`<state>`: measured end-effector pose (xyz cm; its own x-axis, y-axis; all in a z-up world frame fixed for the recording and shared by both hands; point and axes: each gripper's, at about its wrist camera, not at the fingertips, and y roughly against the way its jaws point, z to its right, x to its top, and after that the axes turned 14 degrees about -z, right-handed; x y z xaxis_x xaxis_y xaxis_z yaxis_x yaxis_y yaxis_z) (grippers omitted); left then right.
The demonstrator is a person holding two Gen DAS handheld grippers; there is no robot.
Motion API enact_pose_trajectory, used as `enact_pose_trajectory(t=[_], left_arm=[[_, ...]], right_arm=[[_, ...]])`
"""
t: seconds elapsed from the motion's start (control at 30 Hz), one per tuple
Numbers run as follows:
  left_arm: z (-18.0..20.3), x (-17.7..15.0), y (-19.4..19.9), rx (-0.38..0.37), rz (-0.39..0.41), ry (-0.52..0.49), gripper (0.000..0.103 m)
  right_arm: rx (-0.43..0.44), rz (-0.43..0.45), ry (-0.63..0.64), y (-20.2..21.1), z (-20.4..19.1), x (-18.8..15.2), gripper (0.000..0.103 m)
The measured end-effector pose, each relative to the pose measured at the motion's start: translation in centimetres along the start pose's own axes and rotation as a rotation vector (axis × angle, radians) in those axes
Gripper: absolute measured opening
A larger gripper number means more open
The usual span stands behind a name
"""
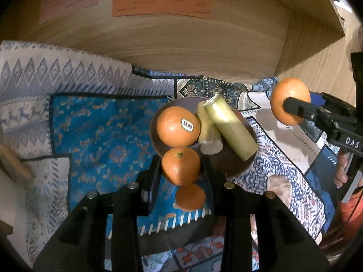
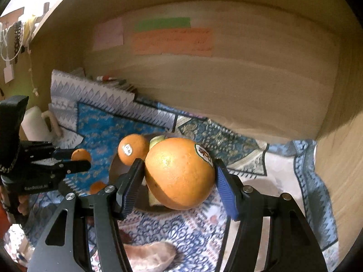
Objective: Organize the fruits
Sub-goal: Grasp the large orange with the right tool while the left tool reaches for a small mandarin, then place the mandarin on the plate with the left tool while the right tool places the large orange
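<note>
A brown plate (image 1: 233,165) on the patterned cloth holds a stickered orange (image 1: 178,127) and two pale yellow-green cylinders (image 1: 229,125). My left gripper (image 1: 180,166) is shut on a small mandarin (image 1: 180,166) at the plate's near rim. Another mandarin (image 1: 190,197) lies on the cloth below it. My right gripper (image 2: 179,174) is shut on a large stickered orange (image 2: 179,174), held above the plate's right side; it also shows in the left wrist view (image 1: 289,100). The plate (image 2: 114,167) and its orange (image 2: 131,148) show behind.
Wooden shelf walls (image 1: 181,45) enclose the back and right, with coloured paper notes (image 1: 161,2). A white mug (image 2: 36,124) stands at the far left. A brownish sweet potato (image 2: 149,256) lies on the cloth near the front.
</note>
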<state>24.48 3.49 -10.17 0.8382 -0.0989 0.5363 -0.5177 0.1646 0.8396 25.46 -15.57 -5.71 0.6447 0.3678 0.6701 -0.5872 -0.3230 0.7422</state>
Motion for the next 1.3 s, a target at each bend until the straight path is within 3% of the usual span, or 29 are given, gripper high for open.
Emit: enact_pose_trajectory(t=[0.4,1.1,1.3], left_arm=[[-0.3,1.8,-4.3,-0.008,-0.074,0.014,0.035],[-0.8,2.8,-7.7,-0.056,-0.152,0.014,0.035],[-0.6,2.8,-7.2,-0.057,-0.132,0.007,0.056]], right_arm=[[-0.023,-0.018,0.038,-3.4,2.0,3.6,0.059],[0.033,-0.239,0.032,-13.0,4.5,6.1,0.059],[0.026,-0.281,0.054,-13.3,4.2,5.8,0.061]])
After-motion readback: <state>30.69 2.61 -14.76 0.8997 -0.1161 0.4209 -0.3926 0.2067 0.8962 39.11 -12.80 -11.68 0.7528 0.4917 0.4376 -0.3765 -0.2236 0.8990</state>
